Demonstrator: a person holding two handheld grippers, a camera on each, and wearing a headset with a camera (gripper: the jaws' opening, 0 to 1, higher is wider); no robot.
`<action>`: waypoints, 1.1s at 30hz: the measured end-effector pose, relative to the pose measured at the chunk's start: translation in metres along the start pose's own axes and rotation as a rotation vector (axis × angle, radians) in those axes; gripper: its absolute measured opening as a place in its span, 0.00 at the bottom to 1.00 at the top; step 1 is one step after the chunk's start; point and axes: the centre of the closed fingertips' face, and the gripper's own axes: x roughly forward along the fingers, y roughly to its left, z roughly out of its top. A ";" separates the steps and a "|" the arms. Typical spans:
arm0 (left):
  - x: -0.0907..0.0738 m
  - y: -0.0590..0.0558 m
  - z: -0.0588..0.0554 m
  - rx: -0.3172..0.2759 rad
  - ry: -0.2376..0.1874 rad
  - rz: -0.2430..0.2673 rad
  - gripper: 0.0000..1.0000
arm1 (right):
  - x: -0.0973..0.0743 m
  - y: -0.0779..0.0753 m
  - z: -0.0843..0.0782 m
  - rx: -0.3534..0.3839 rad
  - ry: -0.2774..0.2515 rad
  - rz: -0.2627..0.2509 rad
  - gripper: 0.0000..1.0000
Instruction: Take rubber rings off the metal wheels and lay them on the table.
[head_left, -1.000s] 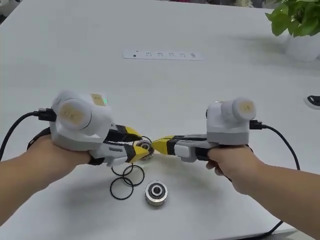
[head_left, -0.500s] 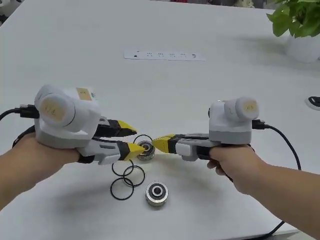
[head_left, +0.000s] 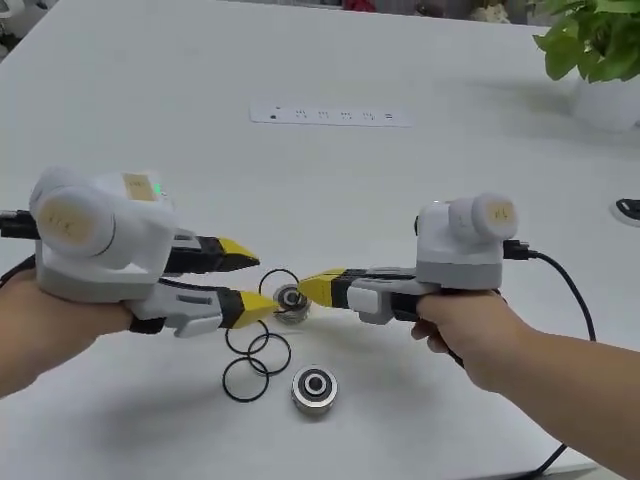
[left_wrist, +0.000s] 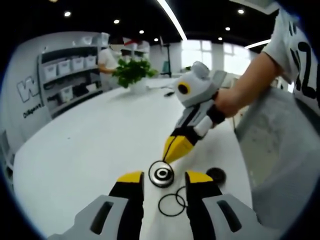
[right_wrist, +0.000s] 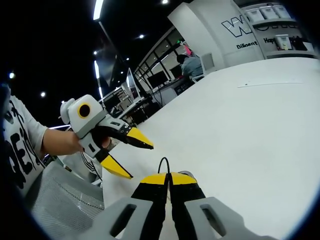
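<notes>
A small metal wheel (head_left: 291, 299) sits between the two grippers' tips and appears again in the left gripper view (left_wrist: 162, 175). A thin black rubber ring (head_left: 279, 275) loops up from it. My right gripper (head_left: 305, 288) is shut on that ring, and the ring's loop (right_wrist: 163, 163) pokes out past its yellow tips (right_wrist: 169, 176). My left gripper (head_left: 258, 281) stands open just left of the wheel, touching nothing; its jaws (left_wrist: 165, 178) frame the wheel. A second wheel (head_left: 314, 385) stands nearer me. Loose rings (head_left: 256, 358) lie on the table beside it.
A white power strip (head_left: 330, 116) lies across the far middle of the white table (head_left: 420, 180). A potted plant (head_left: 595, 45) stands at the far right corner. The right gripper's cable (head_left: 575, 290) trails off to the right edge.
My left gripper has opened off the wheel and drawn back to the left. The right gripper has stayed put, pinching the ring.
</notes>
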 end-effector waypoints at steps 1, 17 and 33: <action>-0.001 0.000 0.000 -0.001 -0.003 0.002 0.34 | 0.000 0.001 0.000 0.001 -0.001 0.001 0.00; -0.025 -0.002 -0.011 -0.023 -0.005 0.025 0.42 | 0.006 0.013 0.000 0.010 0.006 0.045 0.00; -0.046 -0.001 -0.019 -0.039 -0.019 0.050 0.49 | 0.015 0.029 -0.005 0.015 0.028 0.077 0.00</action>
